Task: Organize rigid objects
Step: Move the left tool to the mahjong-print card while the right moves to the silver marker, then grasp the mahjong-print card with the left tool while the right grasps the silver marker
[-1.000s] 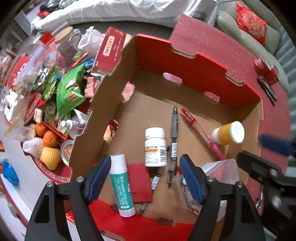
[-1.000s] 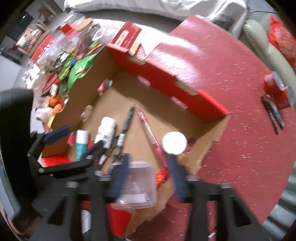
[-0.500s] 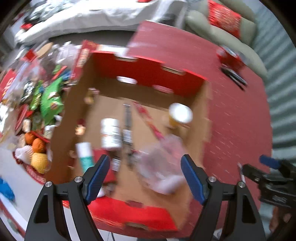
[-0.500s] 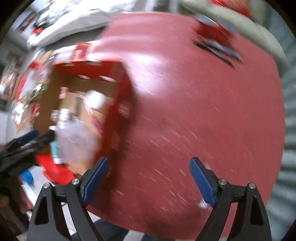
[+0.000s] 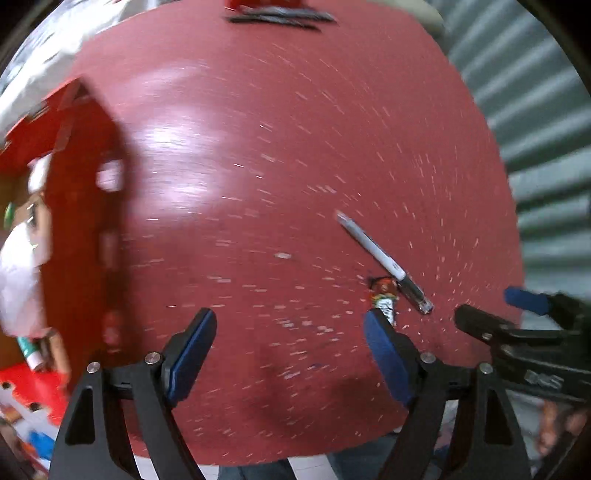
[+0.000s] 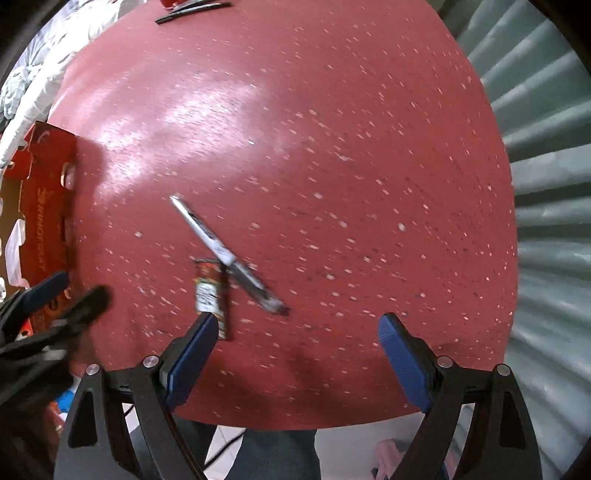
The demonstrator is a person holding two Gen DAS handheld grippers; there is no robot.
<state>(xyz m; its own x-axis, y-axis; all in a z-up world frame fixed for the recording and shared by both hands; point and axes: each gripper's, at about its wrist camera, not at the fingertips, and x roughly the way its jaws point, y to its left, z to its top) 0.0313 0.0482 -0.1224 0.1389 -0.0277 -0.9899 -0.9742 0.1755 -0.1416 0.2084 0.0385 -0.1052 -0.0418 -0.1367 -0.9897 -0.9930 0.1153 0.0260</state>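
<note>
Pen [image 6: 227,256] lying diagonally, tip upper-left

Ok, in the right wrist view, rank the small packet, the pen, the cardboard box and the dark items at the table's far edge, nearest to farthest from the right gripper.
1. Small packet, just ahead of the right gripper's left finger.
2. Pen, lying diagonally, crossing the packet's top; its near end is about as close.
3. Cardboard box, off to the left edge.
4. Dark items, at the table's far edge, top.
</note>
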